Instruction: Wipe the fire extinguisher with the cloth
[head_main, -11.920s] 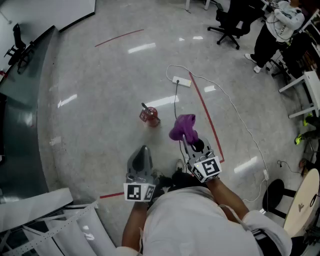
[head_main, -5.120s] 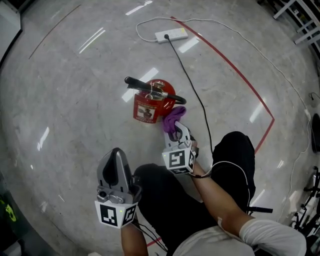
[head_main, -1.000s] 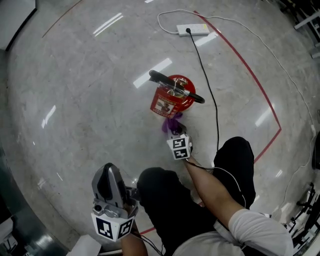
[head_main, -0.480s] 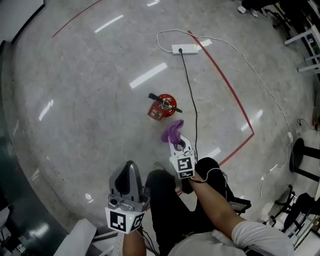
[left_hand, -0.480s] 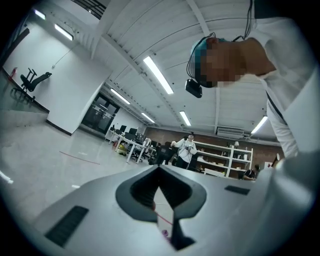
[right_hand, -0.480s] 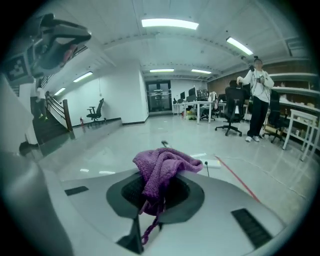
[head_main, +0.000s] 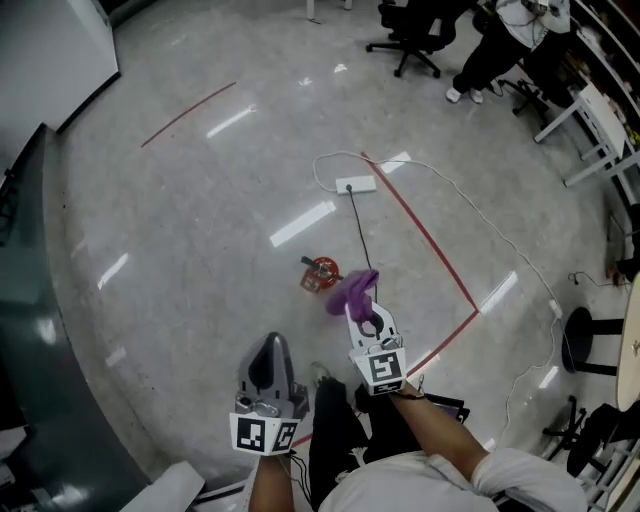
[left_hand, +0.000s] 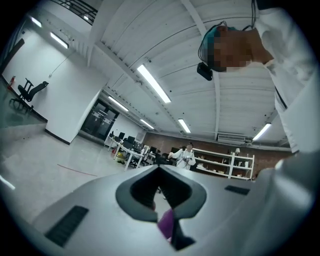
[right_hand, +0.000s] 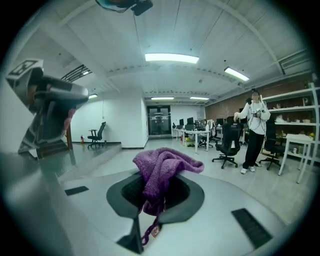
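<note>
The small red fire extinguisher (head_main: 319, 272) stands upright on the grey floor, far below me. My right gripper (head_main: 361, 310) is shut on the purple cloth (head_main: 352, 290), which hangs just right of the extinguisher in the head view and clear of it. In the right gripper view the cloth (right_hand: 162, 171) bunches over the closed jaws of my right gripper (right_hand: 159, 194). My left gripper (head_main: 269, 352) is shut with nothing in it, held lower left of the extinguisher. Its jaws meet in the left gripper view (left_hand: 159, 169), with a sliver of the cloth (left_hand: 166, 223) showing below.
A white power strip (head_main: 356, 185) lies beyond the extinguisher, with a black cable (head_main: 356, 225) running toward me and a white cord looping right. Red tape (head_main: 428, 240) marks the floor. A dark platform (head_main: 25, 300) rises on the left. Office chairs (head_main: 408, 40) and a standing person (right_hand: 254, 131) are far off.
The view has risen well above the floor, so the extinguisher looks much smaller. My right gripper lifted the cloth off the extinguisher's side. The left gripper stayed shut.
</note>
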